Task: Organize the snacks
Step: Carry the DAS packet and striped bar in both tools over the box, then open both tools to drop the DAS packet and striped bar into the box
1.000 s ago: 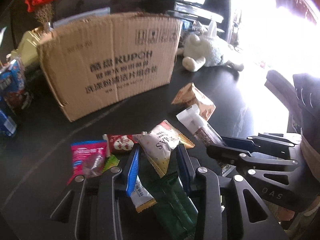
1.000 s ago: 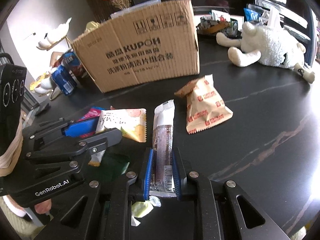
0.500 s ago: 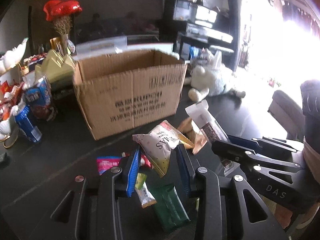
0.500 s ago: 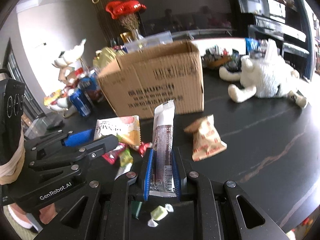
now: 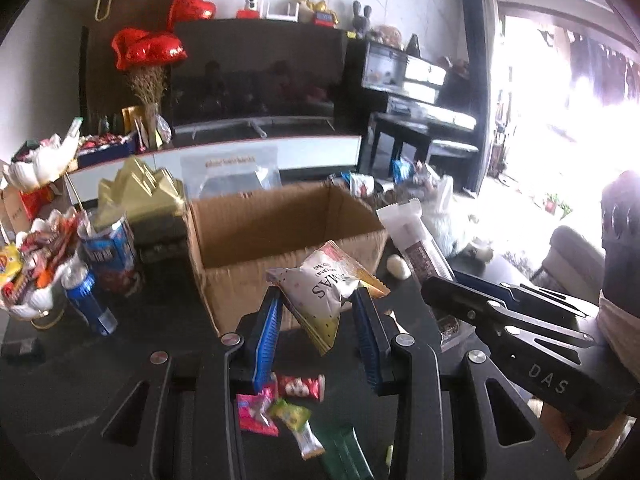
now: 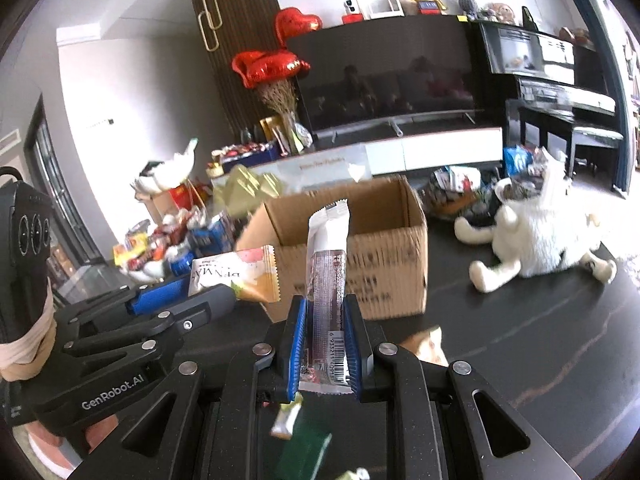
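Cardboard box [image 5: 280,236] lies dead ahead of both loads, its open mouth facing up. We have the left hand-held gripper [image 5: 320,320] clenched on a white snack pouch [image 5: 328,288], hanging just before the box's near wall. Our right hand-held gripper [image 6: 325,344] is clenched on a long snack bar [image 6: 326,280], its long axis pointing up toward the box. We judge the 2 about equally near; more snacks [image 5: 280,408] lie on the desk [image 5: 80,360] below.

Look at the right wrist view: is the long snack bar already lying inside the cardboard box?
No. The snack bar stands upright, clamped in the right hand-held gripper, on the near side of the open cardboard box.
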### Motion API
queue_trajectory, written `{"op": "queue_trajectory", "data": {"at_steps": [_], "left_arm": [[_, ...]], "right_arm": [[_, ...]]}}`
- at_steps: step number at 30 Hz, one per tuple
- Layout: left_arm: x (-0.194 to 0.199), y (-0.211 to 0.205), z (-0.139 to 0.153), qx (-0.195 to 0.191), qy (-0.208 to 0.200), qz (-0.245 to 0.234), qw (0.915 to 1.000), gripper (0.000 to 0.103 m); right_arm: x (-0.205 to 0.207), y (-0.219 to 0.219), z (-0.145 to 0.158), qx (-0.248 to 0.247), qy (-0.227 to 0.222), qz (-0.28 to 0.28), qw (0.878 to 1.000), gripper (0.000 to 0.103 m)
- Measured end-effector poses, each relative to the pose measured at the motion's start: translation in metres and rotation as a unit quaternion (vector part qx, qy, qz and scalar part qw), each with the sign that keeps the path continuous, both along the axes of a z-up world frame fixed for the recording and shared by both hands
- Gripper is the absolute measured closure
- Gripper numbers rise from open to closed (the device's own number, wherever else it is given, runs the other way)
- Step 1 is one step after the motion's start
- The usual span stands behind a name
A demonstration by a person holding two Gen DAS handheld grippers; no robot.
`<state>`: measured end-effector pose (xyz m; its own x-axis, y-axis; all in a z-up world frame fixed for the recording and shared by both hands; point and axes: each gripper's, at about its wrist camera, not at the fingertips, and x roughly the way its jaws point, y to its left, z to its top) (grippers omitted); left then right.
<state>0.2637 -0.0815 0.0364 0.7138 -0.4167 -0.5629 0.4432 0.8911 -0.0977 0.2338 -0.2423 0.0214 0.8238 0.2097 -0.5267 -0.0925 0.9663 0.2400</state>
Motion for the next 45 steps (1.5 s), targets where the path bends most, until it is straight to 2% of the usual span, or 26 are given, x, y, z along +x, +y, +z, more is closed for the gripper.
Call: {"op": "queue_trajectory", "data": {"at_steps": [5, 14, 22, 33, 34, 35, 37, 42, 45], "left_arm": [[0.016, 0.002, 0.022, 0.001, -0.016, 0.012, 0.9998, 0.067], [0.055, 0.004, 0.036, 0.005, -0.012, 0.028, 0.9995, 0.067], [0.099, 0.004, 0.026, 0.017, 0.01, 0.044, 0.9988, 0.067], [0.151, -0.001, -0.004, 0.032, 0.045, 0.053, 0.9971, 0.065], [0.154, -0.002, -0.007, 0.036, 0.047, 0.057, 0.9966, 0.064], [0.156, -0.002, -0.008, 0.038, 0.046, 0.061, 0.9963, 0.064], [0.155, -0.001, -0.011, 0.042, 0.042, 0.067, 0.996, 0.061], [0.145, -0.001, -0.006, 0.048, 0.022, 0.074, 0.9959, 0.034], [0.128, 0.002, 0.003, 0.053, 0.004, 0.086, 0.9948, 0.034]], "right_arm": [[0.019, 0.0, 0.017, 0.003, -0.008, 0.005, 1.0, 0.083], [0.065, 0.0, 0.032, -0.013, 0.001, 0.015, 1.0, 0.083], [0.116, 0.002, 0.031, -0.024, 0.029, 0.024, 0.999, 0.083], [0.173, -0.001, 0.004, -0.033, 0.063, 0.025, 0.997, 0.083], [0.175, -0.001, 0.002, -0.038, 0.062, 0.019, 0.997, 0.082], [0.177, -0.001, 0.0, -0.046, 0.058, 0.013, 0.997, 0.076], [0.175, -0.001, 0.0, -0.049, 0.047, 0.005, 0.998, 0.066], [0.168, -0.003, -0.001, -0.049, 0.052, 0.002, 0.997, 0.064], [0.156, -0.004, 0.002, -0.042, 0.052, 0.007, 0.998, 0.064]]}}
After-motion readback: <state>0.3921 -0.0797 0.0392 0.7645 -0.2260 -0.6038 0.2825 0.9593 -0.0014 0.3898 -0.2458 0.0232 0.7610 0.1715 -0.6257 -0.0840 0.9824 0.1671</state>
